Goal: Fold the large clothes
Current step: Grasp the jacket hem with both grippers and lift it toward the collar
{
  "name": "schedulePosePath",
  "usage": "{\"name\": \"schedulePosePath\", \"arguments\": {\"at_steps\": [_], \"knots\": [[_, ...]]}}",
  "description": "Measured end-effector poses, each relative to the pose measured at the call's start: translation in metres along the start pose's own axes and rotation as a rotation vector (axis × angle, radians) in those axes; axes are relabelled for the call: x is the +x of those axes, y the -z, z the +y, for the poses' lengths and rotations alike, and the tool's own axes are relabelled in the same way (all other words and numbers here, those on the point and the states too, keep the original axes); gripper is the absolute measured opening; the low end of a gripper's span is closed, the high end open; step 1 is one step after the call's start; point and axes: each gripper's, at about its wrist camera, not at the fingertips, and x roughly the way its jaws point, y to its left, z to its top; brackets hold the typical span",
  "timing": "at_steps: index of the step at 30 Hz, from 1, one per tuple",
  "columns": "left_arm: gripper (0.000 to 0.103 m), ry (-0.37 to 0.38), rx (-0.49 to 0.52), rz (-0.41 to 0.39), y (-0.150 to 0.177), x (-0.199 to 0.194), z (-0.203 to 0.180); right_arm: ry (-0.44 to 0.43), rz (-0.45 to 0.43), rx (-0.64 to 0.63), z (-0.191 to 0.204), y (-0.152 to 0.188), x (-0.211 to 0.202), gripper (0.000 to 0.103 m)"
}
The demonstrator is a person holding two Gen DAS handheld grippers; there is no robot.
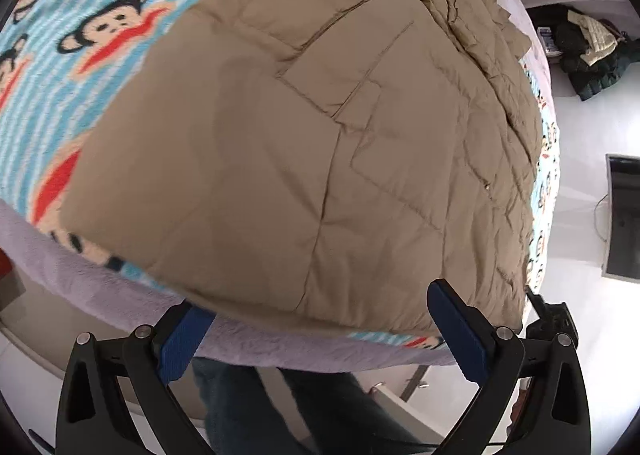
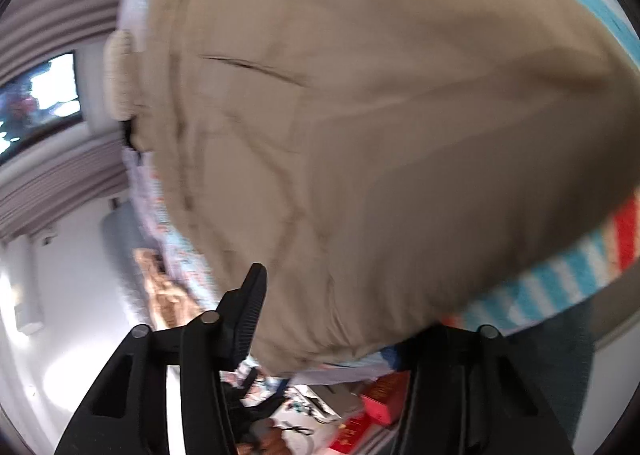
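Blue-padded fingers [image 1: 182, 347] of the left gripper [image 1: 320, 329] stand wide apart at six o'clock in the left wrist view, with the near hem of a tan quilted jacket [image 1: 304, 143] lying between them; the pads do not press it. That jacket spreads across a monkey-print fleece blanket [image 1: 80, 55], which shows from nine to twelve o'clock, and a lilac sheet [image 1: 100, 283] edges the bed at seven o'clock. A heap of dark clothes [image 1: 584, 51] sits on the floor at two o'clock. The person's dark trouser legs [image 1: 280, 407] show below the bed edge.

Seen from the right wrist, blurred, the right gripper [image 2: 340, 319] straddles the jacket's [image 2: 380, 135] near corner. Its black left finger [image 2: 250, 307] lies against the cloth; the other fingertip is hidden behind the fabric, so I cannot tell whether it grips. Red boxes [image 2: 380, 399] lie at six o'clock.
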Motion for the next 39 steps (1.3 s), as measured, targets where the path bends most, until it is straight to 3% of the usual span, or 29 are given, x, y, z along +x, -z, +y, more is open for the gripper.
{"name": "schedulePosePath", "arguments": {"at_steps": [7, 8, 9, 10, 12, 14, 18, 19, 20, 21, 22, 30, 39], "knots": [[0.101, 0.094, 0.013, -0.052, -0.018, -0.009, -0.017, -0.033, -0.013, -0.065, 0.031, 0.001, -0.001, 0.053], [0.096, 0.099, 0.021, -0.057, -0.02, -0.01, -0.02, -0.025, -0.014, -0.063, 0.031, 0.001, 0.0, 0.053], [0.081, 0.098, 0.03, -0.06, -0.024, -0.011, -0.021, -0.018, -0.015, -0.059, 0.029, -0.001, -0.002, 0.053], [0.073, 0.084, 0.043, -0.056, -0.026, -0.01, -0.023, -0.008, -0.018, -0.052, 0.026, -0.002, -0.003, 0.053], [0.033, 0.035, 0.078, -0.053, -0.032, -0.008, -0.026, 0.024, -0.027, -0.032, 0.02, -0.002, -0.004, 0.053], [0.016, 0.002, 0.112, -0.061, -0.034, -0.011, -0.025, 0.054, -0.038, -0.007, 0.013, -0.002, -0.006, 0.053], [0.016, 0.029, 0.143, -0.088, -0.036, -0.027, -0.02, 0.068, -0.07, 0.07, -0.006, -0.003, -0.008, 0.053], [0.016, 0.033, 0.157, -0.092, -0.036, -0.031, -0.021, 0.059, -0.079, 0.091, -0.01, -0.003, -0.008, 0.048], [0.016, 0.037, 0.167, -0.095, -0.037, -0.034, -0.022, 0.051, -0.095, 0.11, -0.013, -0.002, -0.009, 0.04], [0.016, 0.043, 0.177, -0.098, -0.038, -0.037, -0.024, 0.05, -0.111, 0.116, -0.013, -0.002, -0.009, 0.013], [0.016, 0.047, 0.189, -0.103, -0.039, -0.041, -0.026, 0.054, -0.134, 0.113, -0.012, -0.001, -0.01, 0.01], [0.016, 0.103, 0.283, -0.202, -0.065, -0.086, -0.066, 0.062, -0.183, -0.135, 0.057, 0.0, -0.027, 0.008], [0.016, 0.086, 0.367, -0.364, -0.142, -0.133, -0.153, 0.05, -0.182, -0.445, 0.194, -0.041, -0.041, 0.008]]}}
